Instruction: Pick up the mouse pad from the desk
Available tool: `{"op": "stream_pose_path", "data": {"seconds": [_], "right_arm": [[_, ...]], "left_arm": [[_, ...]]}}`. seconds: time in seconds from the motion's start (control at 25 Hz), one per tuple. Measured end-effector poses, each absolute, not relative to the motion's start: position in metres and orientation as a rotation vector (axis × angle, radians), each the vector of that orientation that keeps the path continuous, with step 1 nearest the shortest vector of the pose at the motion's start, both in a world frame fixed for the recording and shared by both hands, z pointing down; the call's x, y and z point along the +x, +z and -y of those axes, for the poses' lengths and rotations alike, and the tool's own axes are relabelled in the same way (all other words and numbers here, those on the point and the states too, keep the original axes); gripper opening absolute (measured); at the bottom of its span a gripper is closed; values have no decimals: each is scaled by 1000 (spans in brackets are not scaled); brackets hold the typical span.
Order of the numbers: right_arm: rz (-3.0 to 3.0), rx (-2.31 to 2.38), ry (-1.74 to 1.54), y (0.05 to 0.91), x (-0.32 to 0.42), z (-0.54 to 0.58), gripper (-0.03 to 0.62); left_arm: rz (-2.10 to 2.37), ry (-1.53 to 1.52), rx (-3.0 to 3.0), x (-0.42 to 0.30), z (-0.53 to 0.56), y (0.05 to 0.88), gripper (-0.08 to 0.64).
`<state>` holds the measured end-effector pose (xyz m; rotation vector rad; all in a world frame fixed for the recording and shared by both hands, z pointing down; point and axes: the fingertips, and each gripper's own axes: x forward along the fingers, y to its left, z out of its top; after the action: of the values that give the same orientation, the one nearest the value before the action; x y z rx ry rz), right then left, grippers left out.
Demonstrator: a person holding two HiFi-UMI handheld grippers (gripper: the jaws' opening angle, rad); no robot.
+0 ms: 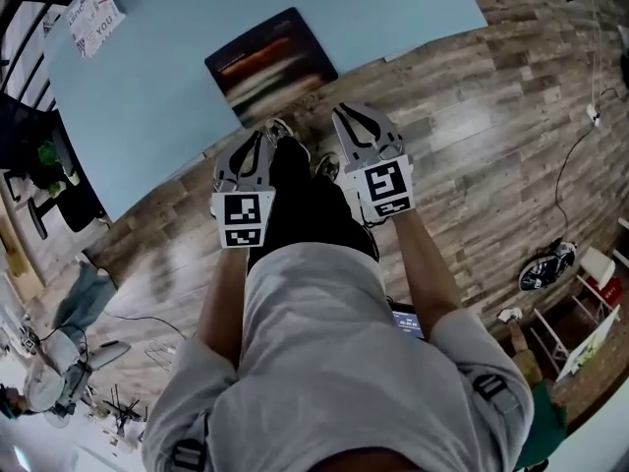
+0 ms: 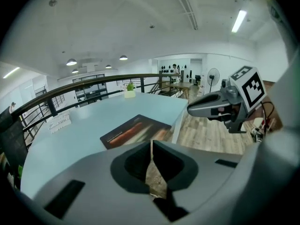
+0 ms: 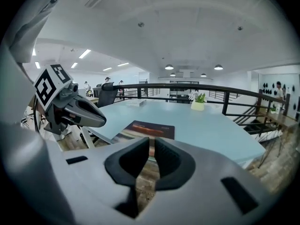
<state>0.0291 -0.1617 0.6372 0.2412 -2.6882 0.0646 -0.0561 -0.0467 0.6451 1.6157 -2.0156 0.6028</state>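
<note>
Facing the dark rectangular mouse pad [image 1: 270, 62] at the near edge of the pale-blue desk [image 1: 147, 87], you're holding the left gripper [image 1: 263, 136] closed-tipped and the right gripper [image 1: 342, 116] a slit apart, both empty, so be widening one before pinching that edge.

The pale blue table [image 1: 147, 77] stands on a wood-plank floor [image 1: 472, 136]. A dark mouse pad [image 1: 271, 62] with an orange-red streak lies flat on it, close to the near edge and askew to it. A small printed card [image 1: 93, 13] sits well apart, toward the railing side — and a small potted plant [image 2: 130, 92] sits at the far rim.
</note>
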Motion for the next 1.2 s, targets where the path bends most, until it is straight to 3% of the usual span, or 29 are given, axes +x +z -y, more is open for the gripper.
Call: {"op": "stream_pose_path", "data": {"seconds": [0.44, 0.76, 1.2], "right_arm": [[2562, 101, -70, 709, 19, 156, 48], [2432, -76, -670, 735, -4, 154, 51], [2258, -224, -947, 754, -16, 148, 88]], "left_arm": [[1890, 832, 1607, -59, 56, 709, 28], [1878, 1192, 1641, -70, 63, 728, 34], [1801, 1451, 1661, -67, 67, 747, 99]]}}
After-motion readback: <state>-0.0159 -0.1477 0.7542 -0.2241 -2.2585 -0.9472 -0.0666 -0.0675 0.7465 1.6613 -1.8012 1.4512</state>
